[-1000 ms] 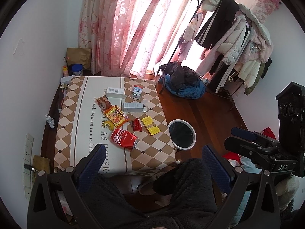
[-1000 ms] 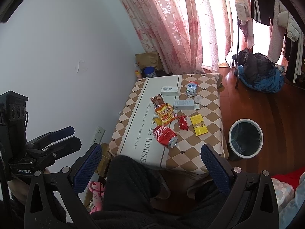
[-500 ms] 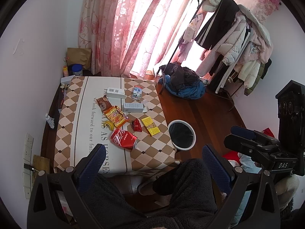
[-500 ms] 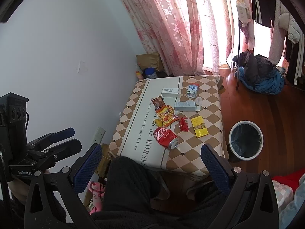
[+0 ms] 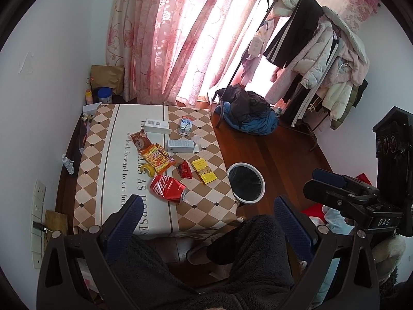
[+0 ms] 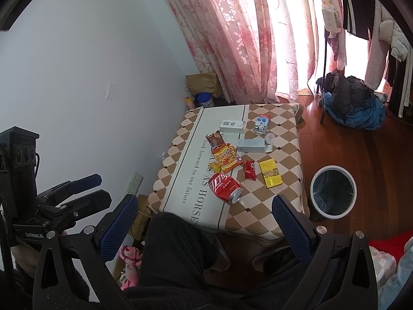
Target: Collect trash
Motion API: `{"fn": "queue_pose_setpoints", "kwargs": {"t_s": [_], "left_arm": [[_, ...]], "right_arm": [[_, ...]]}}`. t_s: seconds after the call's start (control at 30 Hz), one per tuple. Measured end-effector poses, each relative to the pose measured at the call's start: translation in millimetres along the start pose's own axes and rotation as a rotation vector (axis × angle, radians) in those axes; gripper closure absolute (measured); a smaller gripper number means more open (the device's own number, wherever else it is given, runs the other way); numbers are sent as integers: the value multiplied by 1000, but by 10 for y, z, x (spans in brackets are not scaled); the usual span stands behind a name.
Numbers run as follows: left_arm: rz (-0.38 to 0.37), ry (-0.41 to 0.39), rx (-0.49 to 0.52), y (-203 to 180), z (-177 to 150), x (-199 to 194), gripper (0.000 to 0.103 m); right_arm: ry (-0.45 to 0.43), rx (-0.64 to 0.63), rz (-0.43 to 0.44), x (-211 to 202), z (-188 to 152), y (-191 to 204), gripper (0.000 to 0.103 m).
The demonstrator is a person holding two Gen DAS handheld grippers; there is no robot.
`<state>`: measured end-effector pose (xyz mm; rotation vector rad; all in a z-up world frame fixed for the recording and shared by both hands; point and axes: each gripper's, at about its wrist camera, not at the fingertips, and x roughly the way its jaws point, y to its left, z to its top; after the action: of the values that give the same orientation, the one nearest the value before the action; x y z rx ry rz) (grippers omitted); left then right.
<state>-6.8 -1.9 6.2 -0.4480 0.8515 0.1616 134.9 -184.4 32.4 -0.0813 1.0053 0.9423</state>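
Observation:
Trash lies on a low table with a checked cloth [image 5: 108,160]: a crushed red can [image 5: 167,189] nearest me, a small red wrapper [image 5: 184,169], a yellow packet [image 5: 204,171], an orange snack bag [image 5: 157,158], a banana peel [image 5: 149,169], a brown wrapper [image 5: 139,140], two white boxes and a milk carton [image 5: 186,125]. A white-rimmed bin [image 5: 246,183] with a dark liner stands on the floor right of the table. My left gripper [image 5: 206,217] and right gripper [image 6: 205,217] are open and empty, held high above my lap, well short of the table.
Pink curtains hang behind the table. A clothes rack [image 5: 309,51] with coats and a heap of clothes [image 5: 247,113] stand at the back right. A paper bag [image 5: 107,77] and bottles sit in the far corner. My dark-trousered legs [image 5: 219,263] fill the foreground.
Both grippers have drifted slightly; the table sits a touch further off in the views. Nothing was picked up or moved.

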Motion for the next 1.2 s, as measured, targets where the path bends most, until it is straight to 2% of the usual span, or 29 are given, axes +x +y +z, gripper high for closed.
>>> {"fn": "queue_pose_setpoints", "kwargs": {"t_s": [0.87,0.93,1.07,1.13,1.2], "left_arm": [[14,-4,-14,28,14,23,0],[57,-2,-31,82,35,116,0],[226,27,-98,361,65,625,0],[283,68,-144,549,57,969,0],[306,111,-192,722,24,1280,0]], "right_arm": [[-6,-8,4,12,-19,14,0],[-7,0,-11,36,-14,10,0],[4,27,-99,259,13,-120,0],[13,48,-148,512,33,-285,0],[43,66,-204,838,49,-487,0]]}}
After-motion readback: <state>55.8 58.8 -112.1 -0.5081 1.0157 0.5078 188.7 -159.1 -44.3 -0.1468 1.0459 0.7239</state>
